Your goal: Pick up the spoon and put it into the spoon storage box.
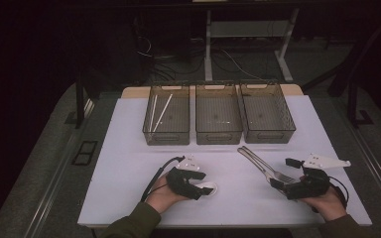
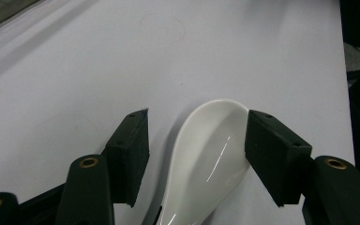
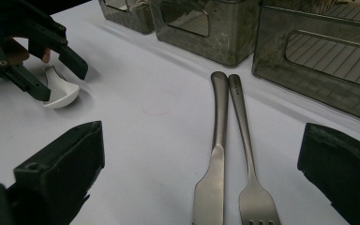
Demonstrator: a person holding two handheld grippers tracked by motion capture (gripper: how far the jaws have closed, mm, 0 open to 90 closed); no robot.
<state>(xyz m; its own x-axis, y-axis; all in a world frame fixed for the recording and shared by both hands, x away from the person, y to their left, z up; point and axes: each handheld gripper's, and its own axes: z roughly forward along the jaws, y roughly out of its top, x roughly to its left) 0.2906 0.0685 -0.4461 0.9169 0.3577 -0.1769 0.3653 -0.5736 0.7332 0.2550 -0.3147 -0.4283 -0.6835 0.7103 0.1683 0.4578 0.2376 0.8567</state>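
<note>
A white ceramic spoon [image 2: 206,164] lies on the white table between the jaws of my left gripper [image 2: 197,136]. The right pad [image 2: 272,154] sits against the bowl's rim, while the left pad [image 2: 131,150] stands clear of it, so the gripper is open. From above, the left gripper [image 1: 202,187] is at the front centre with the spoon [image 1: 208,188] under it. A steel knife [image 3: 218,140] and fork [image 3: 246,140] lie side by side between the wide-open jaws of my right gripper [image 3: 206,140], untouched. The right gripper [image 1: 284,173] is at the front right.
Three clear bins stand in a row at the back: the left bin [image 1: 151,134] holds two thin white sticks [image 1: 161,113], the middle bin [image 1: 218,136] and the right bin [image 1: 268,135] look bare. The table's front edge is close behind both hands.
</note>
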